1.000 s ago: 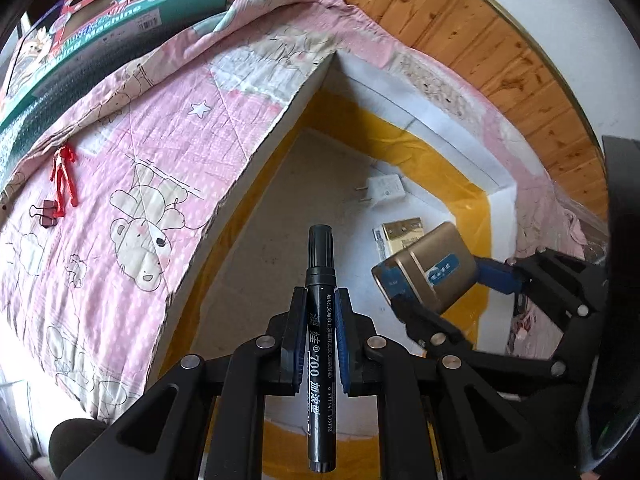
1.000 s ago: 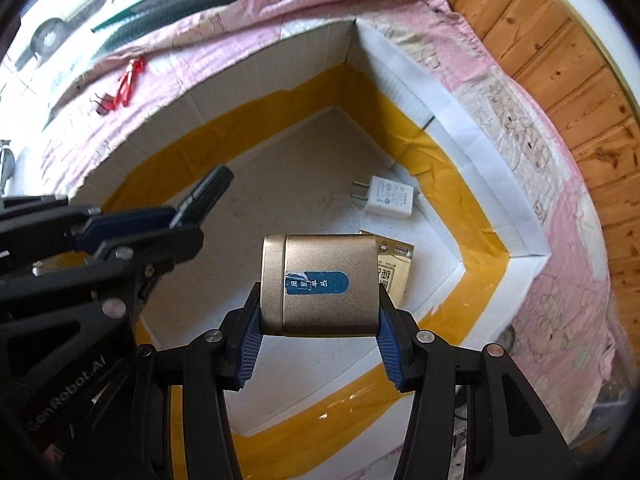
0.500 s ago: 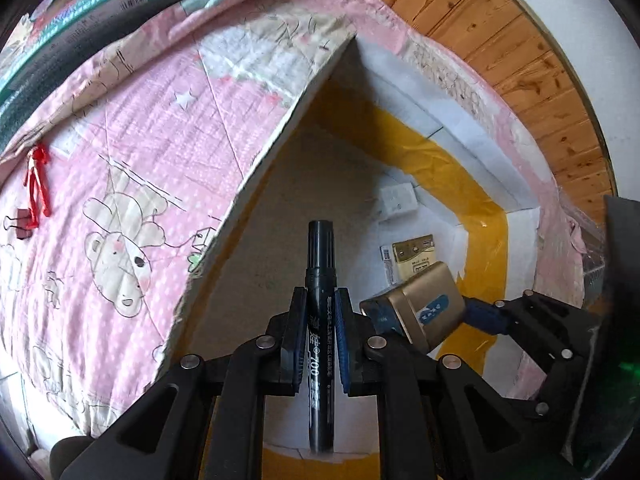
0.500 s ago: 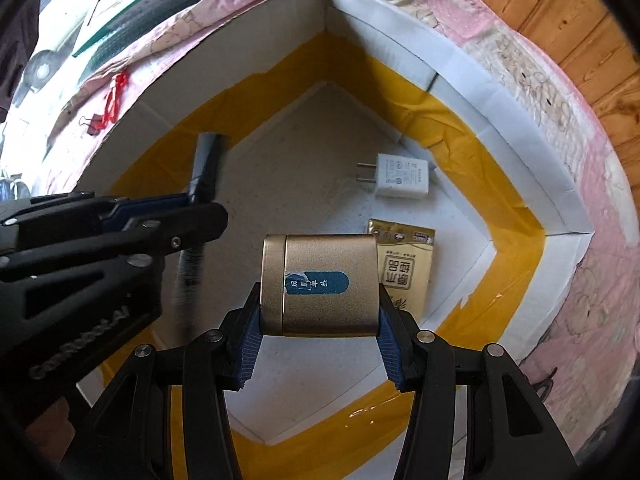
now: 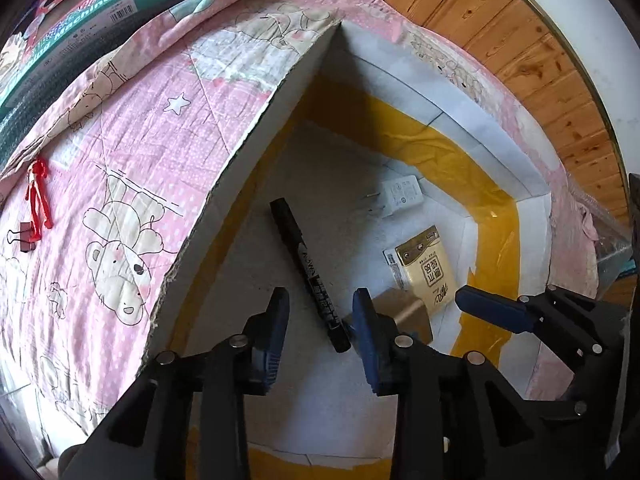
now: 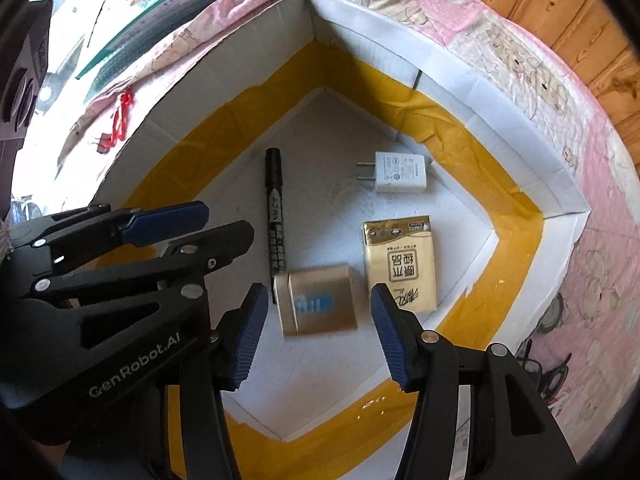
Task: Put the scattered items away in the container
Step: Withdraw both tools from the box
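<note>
Box [image 6: 400, 68] already has the marker [image 6: 275, 216], gold tin [image 6: 318, 304], charger and tissue pack on its floor; both claws gape empty above. Red clip [image 5: 38, 200] lies far left on the blanket, nearer the left claw [image 5: 320, 336], long axis near-to-far.

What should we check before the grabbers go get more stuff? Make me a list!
1. Left gripper open, holding nothing: ok.
2. Right gripper open, holding nothing: ok.
3. Marker lying flat on the floor of the box: ok.
4. Gold tin inside the box: ok, but it looks blurred, so whether it has settled: cannot tell.
5. Charger and tissue pack in the box, not under the grippers: ok.
6. All items tidied: not ok. A red clip and a binder clip lie on the pink blanket outside the box.
</note>
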Available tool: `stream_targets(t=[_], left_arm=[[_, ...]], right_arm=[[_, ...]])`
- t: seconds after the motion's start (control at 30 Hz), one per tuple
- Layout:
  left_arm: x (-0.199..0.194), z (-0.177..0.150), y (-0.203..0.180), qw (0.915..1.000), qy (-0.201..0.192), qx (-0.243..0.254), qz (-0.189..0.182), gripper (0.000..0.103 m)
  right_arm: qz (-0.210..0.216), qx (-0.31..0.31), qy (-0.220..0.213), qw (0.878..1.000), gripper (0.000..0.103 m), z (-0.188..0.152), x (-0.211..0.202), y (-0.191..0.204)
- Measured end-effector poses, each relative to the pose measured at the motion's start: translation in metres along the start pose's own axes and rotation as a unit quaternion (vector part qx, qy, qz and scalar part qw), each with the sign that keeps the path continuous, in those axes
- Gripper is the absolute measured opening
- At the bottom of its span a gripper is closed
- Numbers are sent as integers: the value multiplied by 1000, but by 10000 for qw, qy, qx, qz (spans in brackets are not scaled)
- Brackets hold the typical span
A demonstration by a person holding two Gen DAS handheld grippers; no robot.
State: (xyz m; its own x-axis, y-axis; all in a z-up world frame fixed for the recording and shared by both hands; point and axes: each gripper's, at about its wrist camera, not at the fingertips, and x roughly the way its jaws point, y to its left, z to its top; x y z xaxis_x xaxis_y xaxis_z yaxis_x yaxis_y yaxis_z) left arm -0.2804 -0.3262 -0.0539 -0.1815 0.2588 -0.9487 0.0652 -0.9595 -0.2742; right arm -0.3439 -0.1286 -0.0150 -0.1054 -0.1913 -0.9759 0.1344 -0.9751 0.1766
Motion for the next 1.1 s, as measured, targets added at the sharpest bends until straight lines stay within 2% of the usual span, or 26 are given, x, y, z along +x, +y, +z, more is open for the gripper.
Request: stream_targets(t=[0.6, 1.1], left_arm=[[-16, -38, -2, 9998, -6, 145, 165, 36], [-47, -87, -11, 9994, -97, 282, 197, 35]], right_arm=[[55, -41, -110, 9999, 57, -37, -22, 8], [167, -117, -499, 9985, 57, -94, -56, 25]])
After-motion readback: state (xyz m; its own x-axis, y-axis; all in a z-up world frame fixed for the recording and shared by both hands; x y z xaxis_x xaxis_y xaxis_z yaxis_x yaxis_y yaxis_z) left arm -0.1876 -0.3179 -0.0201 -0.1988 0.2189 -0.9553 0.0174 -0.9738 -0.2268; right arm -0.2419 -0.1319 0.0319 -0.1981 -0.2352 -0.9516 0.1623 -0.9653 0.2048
